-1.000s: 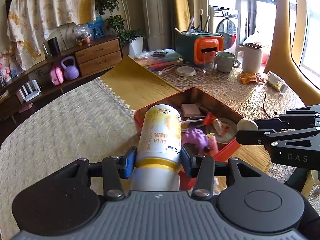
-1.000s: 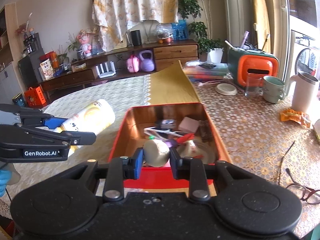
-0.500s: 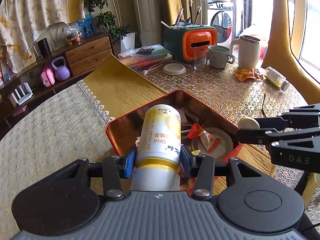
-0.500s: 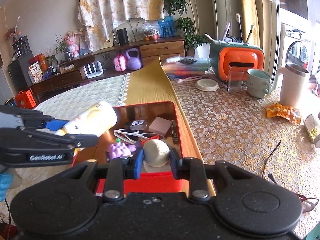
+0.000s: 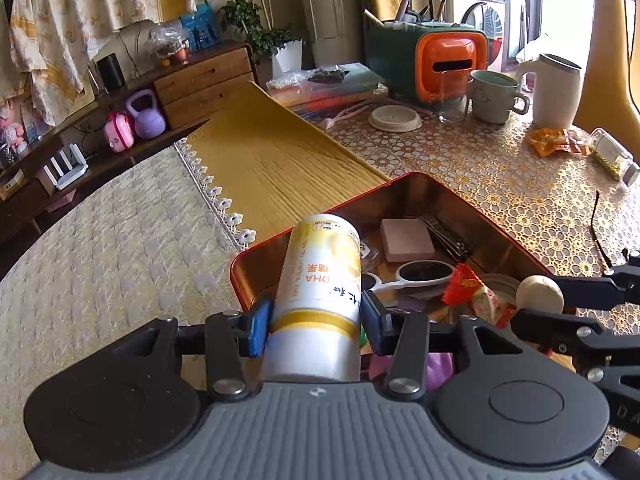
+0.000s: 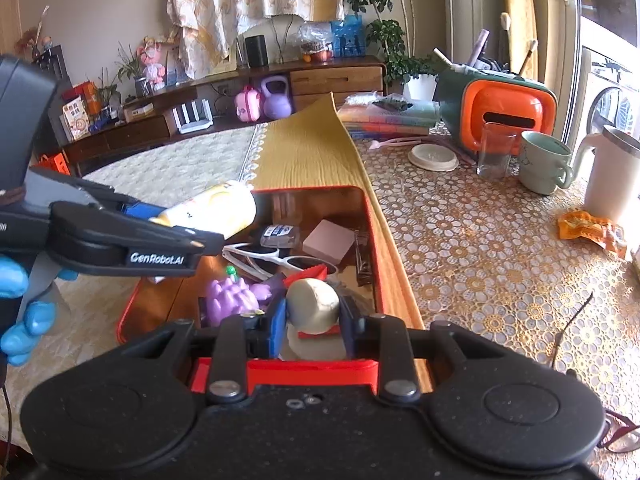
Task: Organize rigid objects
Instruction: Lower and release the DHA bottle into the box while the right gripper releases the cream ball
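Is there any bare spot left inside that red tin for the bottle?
The tin has bare floor along its left side, between the left wall and the purple toy. The far left corner is free too. The middle and right are crowded: sunglasses, pink block, wrappers.

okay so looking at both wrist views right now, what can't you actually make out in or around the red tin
- Near corner of the red tin: left wrist view, hidden behind the left tool and its bottle.
- Purple toy: right wrist view, lower part covered by the right tool and its beige knob.
- Bottle label: small print unreadable in both views.
- Eyeglasses: right wrist view, partly behind the tool body.
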Available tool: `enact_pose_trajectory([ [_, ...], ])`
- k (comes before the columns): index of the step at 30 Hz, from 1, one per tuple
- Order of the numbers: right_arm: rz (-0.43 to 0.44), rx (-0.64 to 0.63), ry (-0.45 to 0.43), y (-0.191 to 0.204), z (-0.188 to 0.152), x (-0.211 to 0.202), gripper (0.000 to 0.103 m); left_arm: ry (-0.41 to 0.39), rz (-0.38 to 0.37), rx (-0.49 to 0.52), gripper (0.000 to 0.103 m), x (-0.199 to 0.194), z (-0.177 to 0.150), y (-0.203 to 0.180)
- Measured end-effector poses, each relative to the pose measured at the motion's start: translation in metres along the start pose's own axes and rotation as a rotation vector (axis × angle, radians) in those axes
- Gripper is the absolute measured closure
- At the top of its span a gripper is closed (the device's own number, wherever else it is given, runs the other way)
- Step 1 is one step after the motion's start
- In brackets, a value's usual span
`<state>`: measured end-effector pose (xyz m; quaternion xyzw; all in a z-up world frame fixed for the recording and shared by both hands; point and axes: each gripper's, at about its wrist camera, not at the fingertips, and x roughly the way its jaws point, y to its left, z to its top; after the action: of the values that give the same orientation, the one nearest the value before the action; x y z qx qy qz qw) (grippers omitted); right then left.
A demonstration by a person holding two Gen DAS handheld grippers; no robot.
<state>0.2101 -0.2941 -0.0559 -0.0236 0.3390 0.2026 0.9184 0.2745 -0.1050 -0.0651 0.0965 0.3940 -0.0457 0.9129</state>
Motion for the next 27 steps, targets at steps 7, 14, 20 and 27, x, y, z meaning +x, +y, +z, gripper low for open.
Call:
enact_pose_trajectory([
  [7,-0.017,-0.020,0.023,0.004,0.000,0.012,0.076,0.020,-0.024,0.004,0.058,0.006,-0.005,-0.003],
  [14,-0.026,-0.020,0.040,0.003,-0.003,0.017,0.074,0.044,-0.052,-0.003,0.058,0.007,-0.009,-0.005],
  [20,-0.028,-0.002,0.034,0.002,-0.004,0.013,0.071,0.023,-0.074,-0.007,0.057,-0.004,-0.011,-0.007],
  [27,-0.023,0.017,0.018,0.001,-0.003,0.003,0.063,-0.027,-0.103,0.004,0.047,-0.027,-0.012,-0.013],
])
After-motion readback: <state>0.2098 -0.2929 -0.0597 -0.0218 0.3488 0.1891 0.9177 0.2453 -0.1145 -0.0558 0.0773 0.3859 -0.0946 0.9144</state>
